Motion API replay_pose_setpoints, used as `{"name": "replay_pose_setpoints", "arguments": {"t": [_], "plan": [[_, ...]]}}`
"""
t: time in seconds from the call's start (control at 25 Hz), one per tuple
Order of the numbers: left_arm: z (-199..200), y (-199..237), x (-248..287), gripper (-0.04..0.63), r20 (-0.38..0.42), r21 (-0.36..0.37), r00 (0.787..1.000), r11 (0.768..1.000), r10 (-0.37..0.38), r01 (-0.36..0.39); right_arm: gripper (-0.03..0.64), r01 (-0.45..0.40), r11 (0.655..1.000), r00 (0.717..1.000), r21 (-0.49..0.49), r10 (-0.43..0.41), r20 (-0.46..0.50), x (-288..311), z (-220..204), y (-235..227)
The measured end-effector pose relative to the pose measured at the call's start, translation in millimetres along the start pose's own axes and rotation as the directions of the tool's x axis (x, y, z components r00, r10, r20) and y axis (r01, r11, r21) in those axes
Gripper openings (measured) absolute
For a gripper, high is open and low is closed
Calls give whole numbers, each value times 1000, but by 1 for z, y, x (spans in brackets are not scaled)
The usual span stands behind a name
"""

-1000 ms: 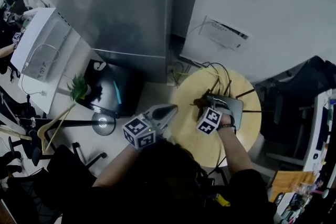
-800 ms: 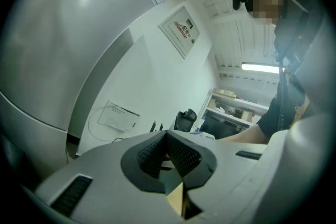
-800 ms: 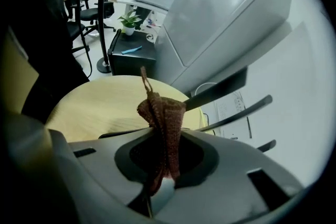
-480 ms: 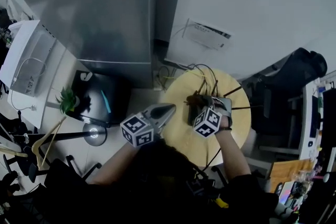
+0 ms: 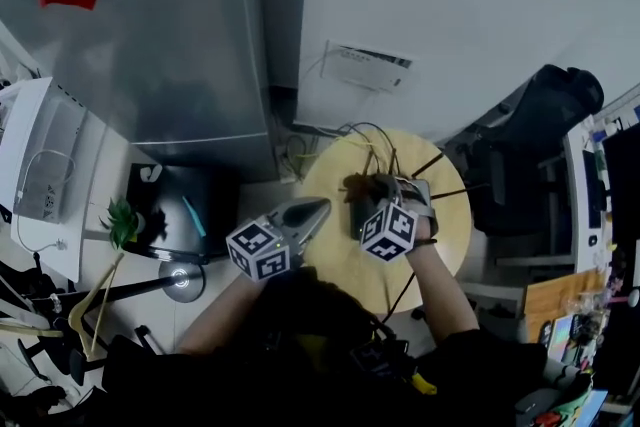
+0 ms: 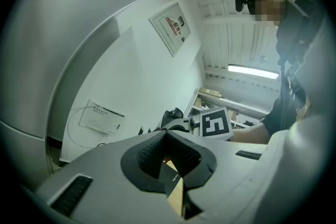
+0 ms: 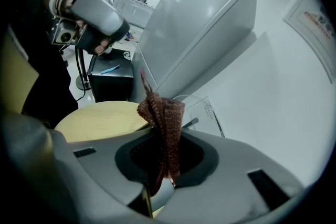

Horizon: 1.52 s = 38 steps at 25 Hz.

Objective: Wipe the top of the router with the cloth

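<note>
Rust-brown cloth (image 7: 164,122) is pinched in the right tool (image 7: 167,140). Its long axis runs along the jaws, and its bunched free end pokes out beyond the tips. The right tool hovers over the dark router (image 5: 412,193), which lies on the round wooden bench (image 5: 340,260). Thin antennas fan out from the router toward the wall and to the right; the body's long axis cannot be made out. The left tool (image 6: 167,134) is pressed together on nothing, at the bench's left edge.
</note>
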State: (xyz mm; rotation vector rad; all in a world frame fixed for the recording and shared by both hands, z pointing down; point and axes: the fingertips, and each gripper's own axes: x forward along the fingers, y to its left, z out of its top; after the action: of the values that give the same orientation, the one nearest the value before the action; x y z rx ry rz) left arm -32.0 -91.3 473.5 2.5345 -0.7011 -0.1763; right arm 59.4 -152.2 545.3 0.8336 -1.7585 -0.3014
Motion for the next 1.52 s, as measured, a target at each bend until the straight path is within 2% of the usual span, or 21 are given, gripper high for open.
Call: {"name": "replay_pose_setpoints", "arguments": {"t": [0.16, 0.28, 0.44, 0.56, 0.64, 0.8, 1.04, 1.2, 1.32, 1.52], "plan": [[2, -3, 5, -8, -7, 6, 1000, 1000, -18, 18, 64, 30, 998, 999, 49, -31, 32, -9, 6, -15], [4, -3, 6, -9, -7, 9, 1000, 1000, -21, 21, 64, 62, 986, 994, 154, -74, 76, -18, 9, -37], [3, 0, 4, -9, -9, 4, 1000, 1000, -11, 11, 64, 106, 918, 980, 381, -161, 115, -22, 0, -85], [1, 2, 2, -8, -8, -5, 1000, 1000, 5, -5, 64, 118, 889, 980, 442, -176, 92, -6, -11, -99], [0, 5, 0, -9, -6, -9, 1000, 1000, 19, -19, 64, 141, 909, 979, 393, -186, 80, 4, -7, -94], [0, 10, -5, -9, 2, -16, 999, 999, 49, -49, 64, 167, 971, 982, 172, -179, 59, 20, 11, -67], [-5, 12, -6, -8, 0, -22, 998, 997, 70, -70, 64, 189, 981, 979, 49, -192, 74, 18, 8, -49], [-8, 6, 0, -9, -9, -19, 998, 998, 56, -56, 64, 215, 974, 975, -76, -209, 80, 16, 3, -38], [-9, 1, 6, -9, -17, -15, 999, 999, 43, -43, 64, 234, 967, 971, -99, -228, 73, 14, -2, -35], [-10, -4, 8, -9, -25, -7, 999, 999, 31, -31, 64, 230, 973, 973, 5, -230, 8, 12, -31, -48]]}}
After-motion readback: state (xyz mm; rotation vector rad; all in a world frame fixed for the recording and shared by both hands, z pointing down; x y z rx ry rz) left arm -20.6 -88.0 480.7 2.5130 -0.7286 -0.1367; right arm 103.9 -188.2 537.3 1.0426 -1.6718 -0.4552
